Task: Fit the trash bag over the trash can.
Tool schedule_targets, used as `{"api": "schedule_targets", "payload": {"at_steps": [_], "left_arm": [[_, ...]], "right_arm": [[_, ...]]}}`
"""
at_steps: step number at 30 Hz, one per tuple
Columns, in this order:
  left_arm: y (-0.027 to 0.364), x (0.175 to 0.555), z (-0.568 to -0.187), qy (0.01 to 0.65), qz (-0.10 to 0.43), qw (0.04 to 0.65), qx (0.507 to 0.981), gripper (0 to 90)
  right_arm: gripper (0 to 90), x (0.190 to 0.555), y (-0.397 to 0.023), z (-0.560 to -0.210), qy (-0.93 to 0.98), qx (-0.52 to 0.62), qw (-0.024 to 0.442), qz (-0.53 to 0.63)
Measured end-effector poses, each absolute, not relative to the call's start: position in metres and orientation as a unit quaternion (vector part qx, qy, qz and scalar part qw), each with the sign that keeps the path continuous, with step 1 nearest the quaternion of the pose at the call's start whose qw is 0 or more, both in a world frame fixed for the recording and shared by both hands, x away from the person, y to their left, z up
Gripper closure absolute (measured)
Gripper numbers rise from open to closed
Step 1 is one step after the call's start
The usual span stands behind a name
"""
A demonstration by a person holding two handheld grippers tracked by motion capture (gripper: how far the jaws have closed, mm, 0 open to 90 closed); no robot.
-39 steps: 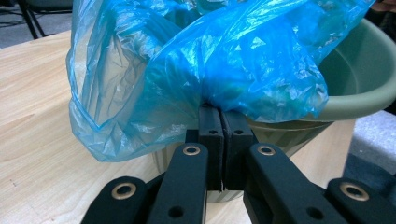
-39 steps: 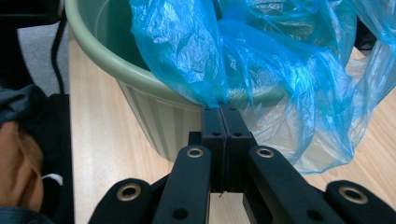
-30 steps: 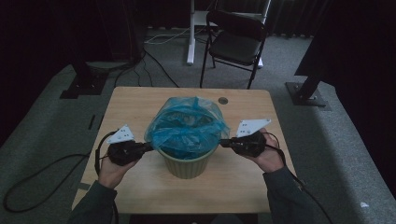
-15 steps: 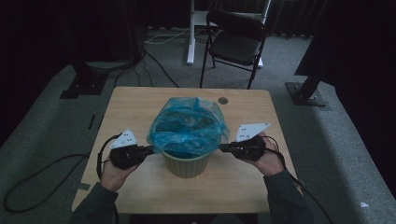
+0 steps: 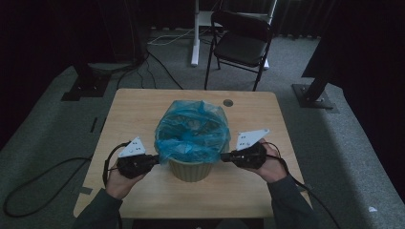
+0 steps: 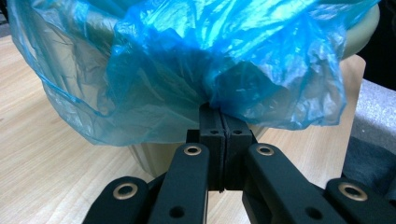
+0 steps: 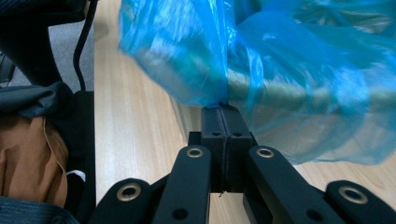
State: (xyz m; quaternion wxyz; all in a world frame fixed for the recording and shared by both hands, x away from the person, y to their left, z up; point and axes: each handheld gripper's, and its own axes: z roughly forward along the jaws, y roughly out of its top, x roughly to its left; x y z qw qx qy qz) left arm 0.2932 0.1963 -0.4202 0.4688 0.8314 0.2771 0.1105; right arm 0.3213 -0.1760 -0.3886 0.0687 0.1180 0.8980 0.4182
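Note:
A pale green bin (image 5: pixel 192 170) stands in the middle of the wooden table (image 5: pixel 138 114), lined with a blue plastic bag (image 5: pixel 191 130) whose rim hangs over its sides. At the bin's left side my left gripper (image 5: pixel 155 160) is shut on the bag's hem. The left gripper view has the jaws pressed together on the blue film (image 6: pixel 219 70) in front of the bin wall (image 6: pixel 149 156). My right gripper (image 5: pixel 224 156) is shut on the bag's hem at the bin's right side. The film (image 7: pixel 205 60) runs down into its closed jaws (image 7: pixel 223 112).
A small round hole (image 5: pixel 228 102) sits near the table's far edge. A black folding chair (image 5: pixel 241 45) and a white stand (image 5: pixel 195 33) are behind the table. Cables (image 5: pixel 43 176) trail on the grey floor at the left. Dark stand bases lie at both sides.
Both hands have drawn slightly toward the near edge and down, pulling the bag's hem lower over the bin's sides. Both grips stay the same.

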Motion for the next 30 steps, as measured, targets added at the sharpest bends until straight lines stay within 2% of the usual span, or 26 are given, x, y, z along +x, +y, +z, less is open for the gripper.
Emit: {"api": "schedule_targets", "payload": {"at_steps": [9,30], "left_arm": [[0.19,0.292,-0.429,0.27,0.107,0.452,0.843,88.9],[0.183,0.293,-0.438,0.263,0.118,0.415,0.863,89.2]], "right_arm": [[89.8,0.325,-0.167,-0.397,0.904,0.113,0.061,0.407],[89.8,0.333,-0.181,-0.405,0.909,0.149,0.086,0.38]]}}
